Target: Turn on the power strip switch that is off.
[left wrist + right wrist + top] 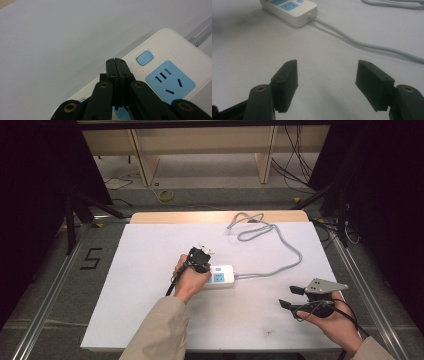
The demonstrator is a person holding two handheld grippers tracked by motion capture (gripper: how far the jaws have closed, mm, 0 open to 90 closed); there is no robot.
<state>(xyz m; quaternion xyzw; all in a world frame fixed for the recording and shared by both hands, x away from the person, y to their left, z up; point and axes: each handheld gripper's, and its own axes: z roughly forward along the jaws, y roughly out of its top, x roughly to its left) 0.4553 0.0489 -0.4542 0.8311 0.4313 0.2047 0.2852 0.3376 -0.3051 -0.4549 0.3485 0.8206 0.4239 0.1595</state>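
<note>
I am holding my left claw (pixel 116 60) clenched, its two black jaws pressed flat together with nothing caught between them. The tips are hanging right over the white power strip (pixel 175 50), close above its top face; I cannot tell whether they are touching the plastic. Just past the tips and a little to their right, as this claw is looking, the small blue switch button (pixel 145 58) is sitting, and a tiny red light (pixel 143 71) is glowing just nearer to me than it. Farther right of the jaws lies the blue socket face (pixel 170 82). A second patch of blue is peeking out from under the jaws themselves, so the claw is reaching across the strip's body.

From above, my left hand (pixel 191 279) is covering the strip's near end, with the strip (pixel 223 276) running away from it to the right.

I am keeping my right claw (pixel 325 83) released, jaws standing wide apart over the bare white table top (pixel 249 50). The strip is lying well ahead of it and off to its left, well apart from the jaws. The grey cord (pixel 367 45) is leaving the strip's end and sweeping across ahead of this claw, out to its right.
</note>
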